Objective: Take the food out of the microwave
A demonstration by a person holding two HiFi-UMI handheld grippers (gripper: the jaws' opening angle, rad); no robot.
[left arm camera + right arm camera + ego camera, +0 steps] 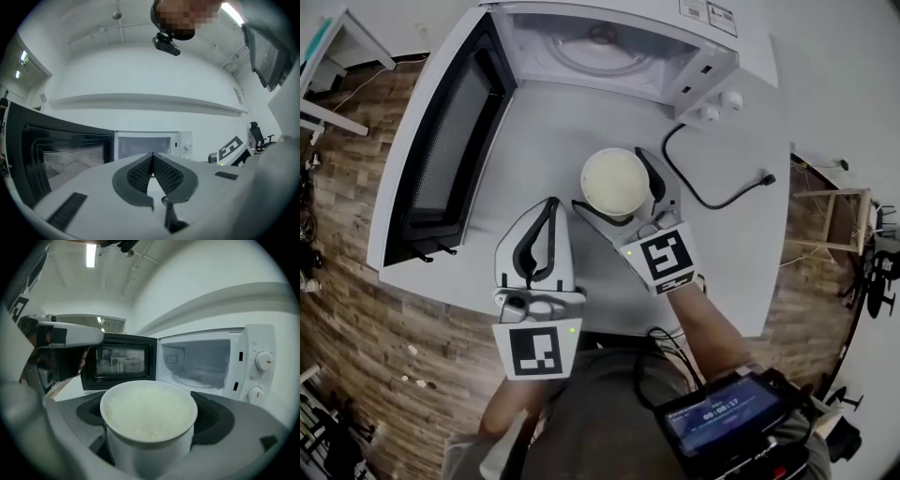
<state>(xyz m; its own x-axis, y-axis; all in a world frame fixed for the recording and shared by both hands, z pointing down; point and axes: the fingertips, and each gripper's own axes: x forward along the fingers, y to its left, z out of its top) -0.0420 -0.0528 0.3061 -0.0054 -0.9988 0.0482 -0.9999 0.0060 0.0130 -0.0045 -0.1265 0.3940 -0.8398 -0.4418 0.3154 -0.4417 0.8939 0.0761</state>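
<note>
White worktop (pixel 534 141) fills the middle of the head view, with wooden floor (pixel 337 281) around it. At the far end of this worktop stands a white microwave (pixel 703 37). Its door (pixel 441 159) is swung fully open to your left, and inside you can see only the glass turntable (pixel 600 47). Two round knobs (pixel 720 105) sit at the right of the opening. A black power cable (pixel 712 192) lies curled on the worktop, just right of the microwave's front, and its plug (pixel 766 178) is not connected to anything.

Your right tool (pixel 614 187) is clamped on a white cup (pixel 616 173) that is filled almost to the rim with pale white food. One jaw presses on each side of the cup wall, below the rim. The cup is outside the microwave, upright, over the worktop in front of the open cavity. Whether its bottom touches the worktop I cannot tell.

Your left tool (pixel 551 206) is just to the left of the right one, near the front edge of the worktop, and apart from the cup. Its jaws are together at the tips with nothing between them, and they point toward the microwave.

A black device with a lit screen (pixel 722 412) hangs at your waist.
</note>
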